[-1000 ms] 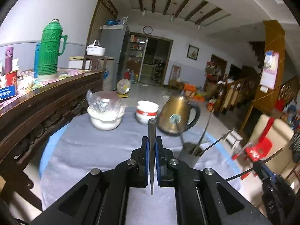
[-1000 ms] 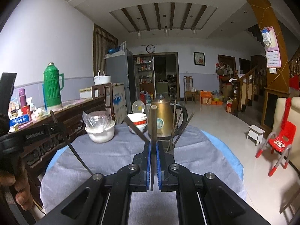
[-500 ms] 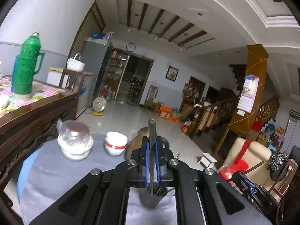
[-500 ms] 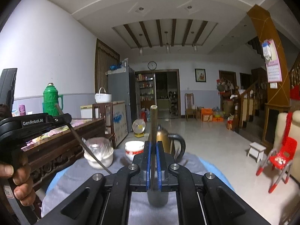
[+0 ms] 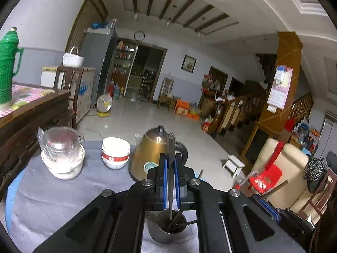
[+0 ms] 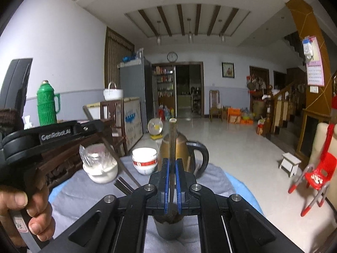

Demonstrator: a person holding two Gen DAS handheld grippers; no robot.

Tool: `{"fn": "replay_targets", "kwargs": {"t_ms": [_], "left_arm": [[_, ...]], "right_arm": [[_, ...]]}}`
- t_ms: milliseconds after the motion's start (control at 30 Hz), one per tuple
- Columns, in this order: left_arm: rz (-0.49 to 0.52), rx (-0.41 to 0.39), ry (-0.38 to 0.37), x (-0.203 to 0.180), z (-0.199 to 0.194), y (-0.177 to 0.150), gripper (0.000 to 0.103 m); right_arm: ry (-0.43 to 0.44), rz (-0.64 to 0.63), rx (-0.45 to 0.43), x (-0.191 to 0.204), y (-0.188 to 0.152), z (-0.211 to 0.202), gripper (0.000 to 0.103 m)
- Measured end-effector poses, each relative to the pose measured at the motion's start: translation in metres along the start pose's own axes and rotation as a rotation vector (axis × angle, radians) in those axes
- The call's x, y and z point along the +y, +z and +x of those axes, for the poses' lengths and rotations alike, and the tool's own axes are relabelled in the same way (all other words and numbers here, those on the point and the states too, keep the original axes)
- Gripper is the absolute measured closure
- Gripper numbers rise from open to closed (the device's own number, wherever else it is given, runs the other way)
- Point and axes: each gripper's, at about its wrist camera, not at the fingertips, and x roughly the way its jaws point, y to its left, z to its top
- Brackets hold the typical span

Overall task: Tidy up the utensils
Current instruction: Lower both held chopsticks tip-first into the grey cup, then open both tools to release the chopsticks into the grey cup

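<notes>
Your left gripper (image 5: 170,176) has its blue pads clamped on a thin dark utensil (image 5: 171,168), held upright, its lower tip hanging inside the mouth of the grey holder cup (image 5: 167,230) just below. That cup stands on the near part of the grey cloth (image 5: 63,200) covering the table and already holds several other dark utensils (image 5: 175,223), leaning against its rim. Your right gripper (image 6: 172,182) is likewise closed on a second utensil (image 6: 172,147), a round-ended stick standing nearly upright, with its lower end down in the same cup (image 6: 168,228). In the right wrist view your left hand (image 6: 27,213) grips the other tool's handle at the near left. Farther back on the cloth, a brass kettle (image 5: 152,151) sits just behind the cup, a white bowl with a red band (image 5: 115,152) to its left, and a wrapped white bowl (image 5: 62,154) farther left. A green thermos (image 5: 8,63) stands on the wooden sideboard at far left.
</notes>
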Motion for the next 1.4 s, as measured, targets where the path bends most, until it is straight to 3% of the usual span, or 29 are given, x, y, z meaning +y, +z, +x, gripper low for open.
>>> {"fn": "replay_targets", "kwargs": {"t_ms": [533,1133,1233,1333,1367,1400], "left_arm": [[0.021,0.143,0.037,0.001,0.069,-0.026,0.096],[0.02,0.239,0.023,0.003,0.096,-0.036,0.096],[-0.005,0.226,0.024,0.007,0.088,-0.028,0.089],[-0.027,0.177,0.032,0.011,0.071,-0.015,0.07],[-0.034,0.152,0.035,0.012,0.062,-0.009,0.065],[-0.039,0.135,0.038,0.013,0.055,-0.004,0.062]], "right_arm": [[0.027,-0.002,0.14,-0.008,-0.025,0.057,0.097],[0.045,0.025,0.228,-0.01,-0.035,0.086,0.096],[0.024,0.009,0.235,-0.009,-0.033,0.083,0.094],[-0.007,0.012,0.198,-0.012,-0.024,0.072,0.07],[-0.009,0.016,0.177,-0.013,-0.021,0.066,0.044],[-0.018,0.021,0.134,-0.014,-0.016,0.055,0.029]]}}
